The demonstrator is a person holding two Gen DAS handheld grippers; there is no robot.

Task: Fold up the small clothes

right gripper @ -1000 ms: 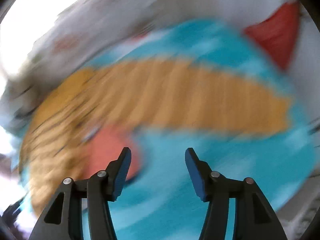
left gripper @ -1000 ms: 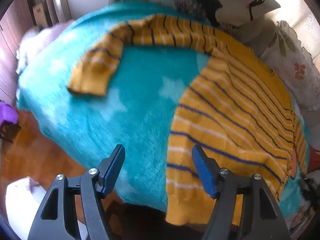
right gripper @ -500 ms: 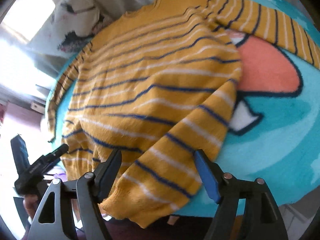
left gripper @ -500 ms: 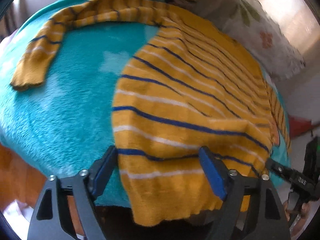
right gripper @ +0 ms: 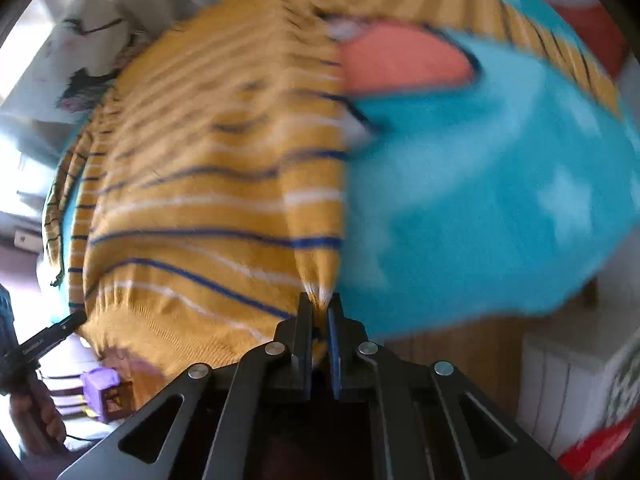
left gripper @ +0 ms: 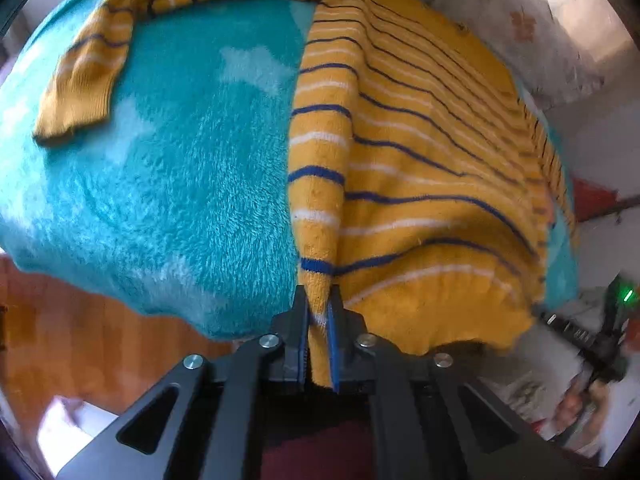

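Left wrist view: a mustard-yellow sweater (left gripper: 420,152) with navy and white stripes lies spread on a fluffy teal blanket (left gripper: 168,168), ahead and to the right of the left tongs (left gripper: 319,312). One sleeve (left gripper: 92,64) bends away at upper left. The left tongs are pressed together, pinching the hem corner into a raised ridge.

Right wrist view, blurred: the sweater (right gripper: 208,168) stretches ahead and to the left of the right tongs (right gripper: 320,308), which pinch the opposite hem corner. The blanket (right gripper: 480,184) fills the right side.
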